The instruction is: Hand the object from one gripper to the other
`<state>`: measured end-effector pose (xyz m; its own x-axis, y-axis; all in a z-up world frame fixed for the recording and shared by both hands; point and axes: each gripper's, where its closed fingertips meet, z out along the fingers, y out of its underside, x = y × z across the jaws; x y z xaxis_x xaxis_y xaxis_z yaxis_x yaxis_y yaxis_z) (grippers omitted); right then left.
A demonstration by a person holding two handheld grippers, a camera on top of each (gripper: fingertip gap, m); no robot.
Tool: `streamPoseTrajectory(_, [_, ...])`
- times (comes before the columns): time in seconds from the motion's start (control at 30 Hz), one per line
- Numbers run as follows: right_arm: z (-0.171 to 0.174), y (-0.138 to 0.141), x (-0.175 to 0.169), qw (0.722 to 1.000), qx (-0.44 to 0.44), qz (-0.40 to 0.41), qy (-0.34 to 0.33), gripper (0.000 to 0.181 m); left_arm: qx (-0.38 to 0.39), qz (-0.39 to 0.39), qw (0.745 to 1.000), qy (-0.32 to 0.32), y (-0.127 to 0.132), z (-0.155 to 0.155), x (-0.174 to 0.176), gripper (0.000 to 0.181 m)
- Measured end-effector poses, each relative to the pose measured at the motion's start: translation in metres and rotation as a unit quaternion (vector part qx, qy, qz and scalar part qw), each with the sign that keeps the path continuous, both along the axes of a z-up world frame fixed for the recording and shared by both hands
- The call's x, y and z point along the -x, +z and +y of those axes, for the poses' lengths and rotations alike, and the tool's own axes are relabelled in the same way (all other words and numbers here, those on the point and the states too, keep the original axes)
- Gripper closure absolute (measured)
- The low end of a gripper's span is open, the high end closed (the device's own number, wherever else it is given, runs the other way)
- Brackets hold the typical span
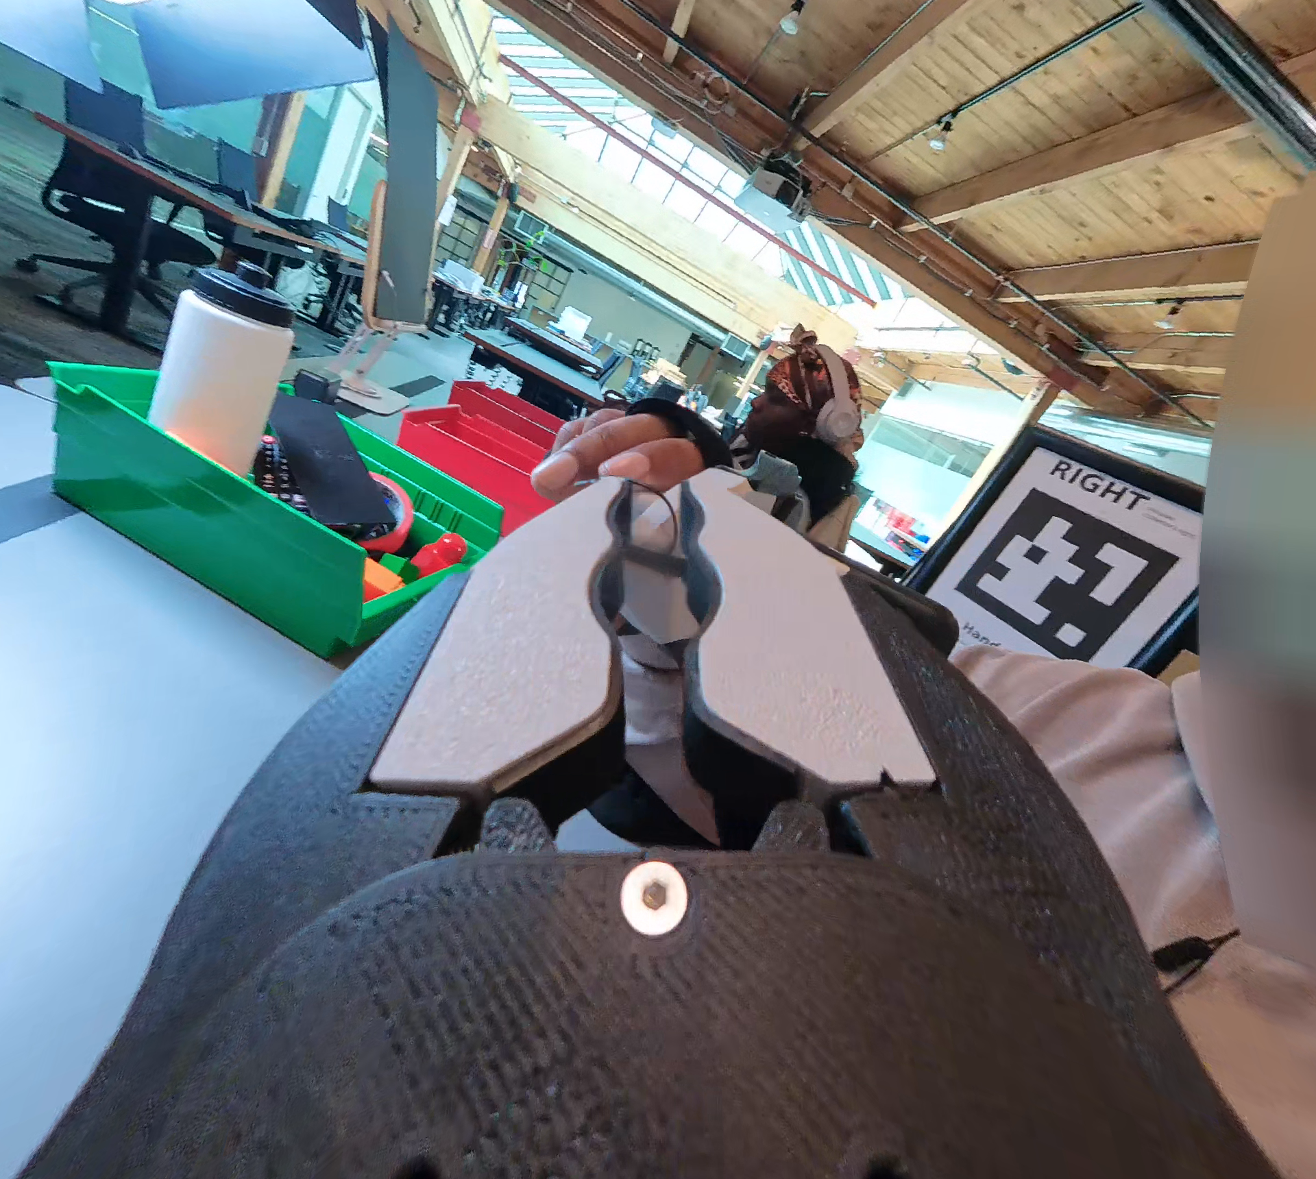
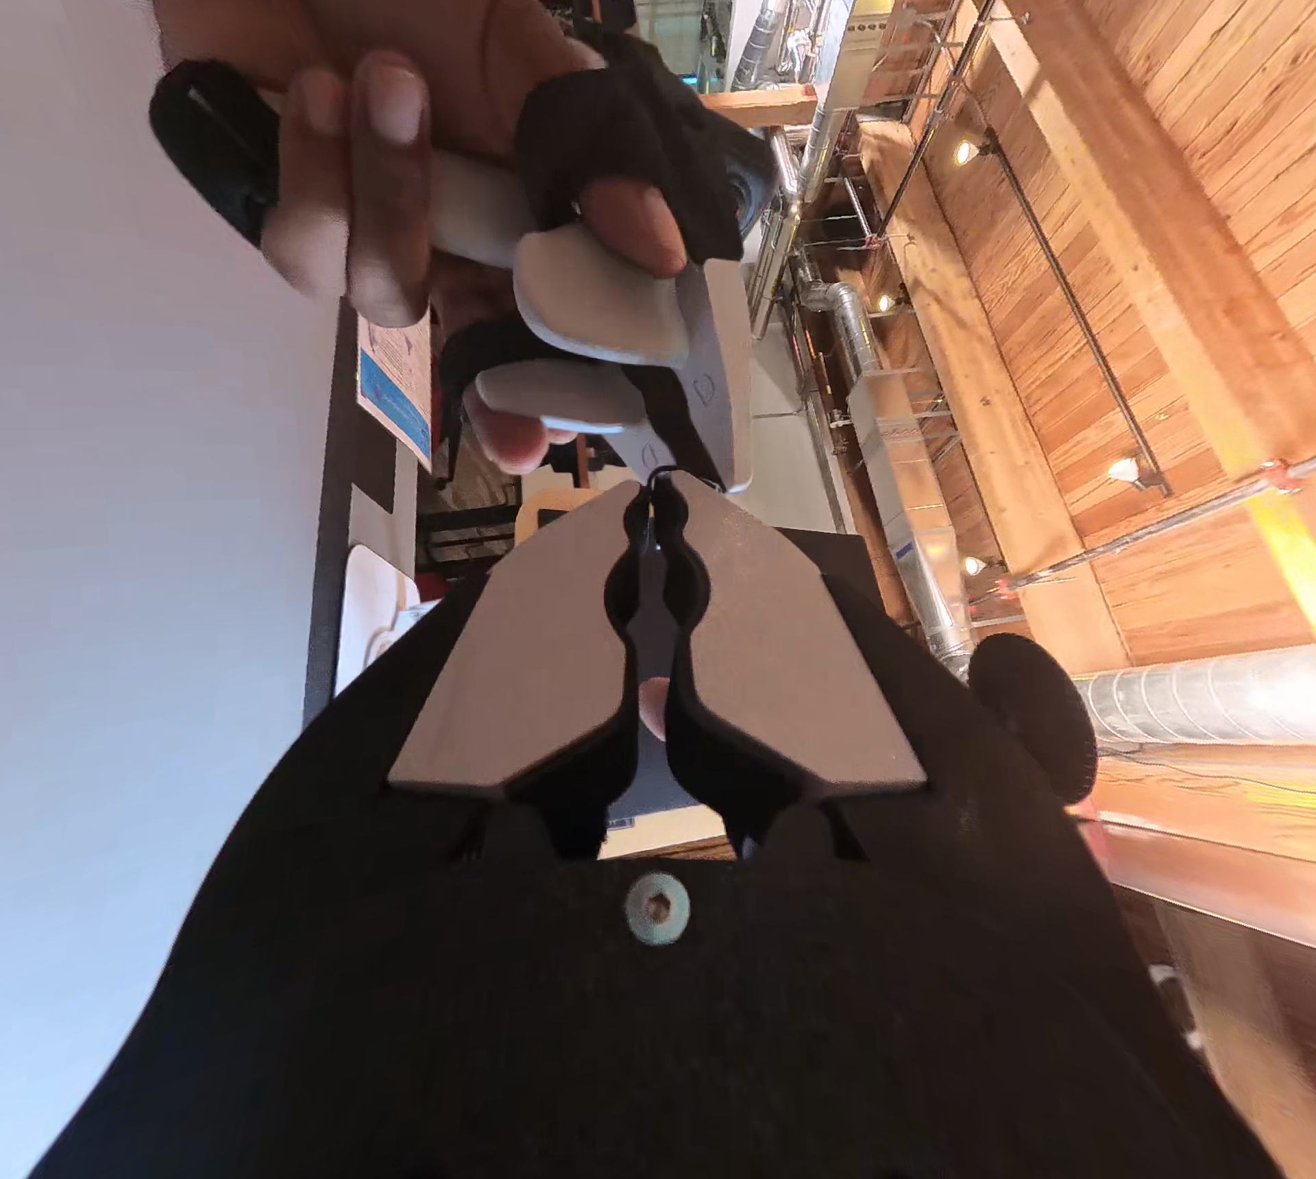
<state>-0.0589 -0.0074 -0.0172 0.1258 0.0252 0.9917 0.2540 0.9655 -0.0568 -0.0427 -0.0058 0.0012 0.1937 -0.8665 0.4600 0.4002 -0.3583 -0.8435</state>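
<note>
Gently now: keep right gripper (image 2: 659,489) clamped on thin black loop (image 2: 654,507) at centre frame; part left gripper (image 1: 654,493), also clenched on loop, only once secure.

The left gripper (image 1: 654,493) pinches a thin black loop (image 1: 651,507) at its tips; a hand (image 1: 612,450) sits just behind them, a green bin (image 1: 199,504) holding a white bottle (image 1: 213,383) off to the left

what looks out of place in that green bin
A black card lies tilted across the clutter in the green bin, one end propped on a red tape roll, beside the upright white bottle. Nothing looks spilled or broken.
</note>
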Motion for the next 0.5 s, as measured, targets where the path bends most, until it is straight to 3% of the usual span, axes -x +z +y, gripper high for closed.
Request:
streamPoseTrajectory(0.13, [0.005, -0.001, 0.002, 1.000, 0.014, 0.016, -0.001, 0.175, -0.050, 0.036, 0.997, 0.037, -0.001, 0.002, 0.004, 0.176])
streamPoseTrajectory(0.2, [0.007, 0.000, 0.002, 0.995, 0.093, 0.020, 0.023, 0.171, -0.111, 0.051, 0.989, 0.079, 0.005, 0.001, 0.009, 0.181])
streamPoseTrajectory(0.27, [0.007, 0.003, 0.001, 0.971, 0.229, 0.026, 0.067, 0.161, -0.182, 0.073, 0.972, 0.127, 0.012, -0.002, 0.015, 0.181])
streamPoseTrajectory(0.33, [0.003, 0.011, -0.002, 0.912, 0.385, 0.037, 0.133, 0.157, -0.254, 0.100, 0.946, 0.174, 0.018, -0.007, 0.018, 0.181])
streamPoseTrajectory(0.37, [0.002, 0.019, -0.004, 0.868, 0.464, 0.047, 0.169, 0.154, -0.293, 0.117, 0.929, 0.195, 0.020, -0.011, 0.018, 0.180])
streamPoseTrajectory(0.47, [-0.007, 0.040, -0.011, 0.705, 0.650, 0.045, 0.281, 0.151, -0.407, 0.165, 0.862, 0.252, 0.021, -0.022, 0.013, 0.181])
streamPoseTrajectory(0.5, [-0.009, 0.043, -0.013, 0.661, 0.685, 0.039, 0.303, 0.151, -0.439, 0.178, 0.840, 0.264, 0.019, -0.026, 0.011, 0.181])
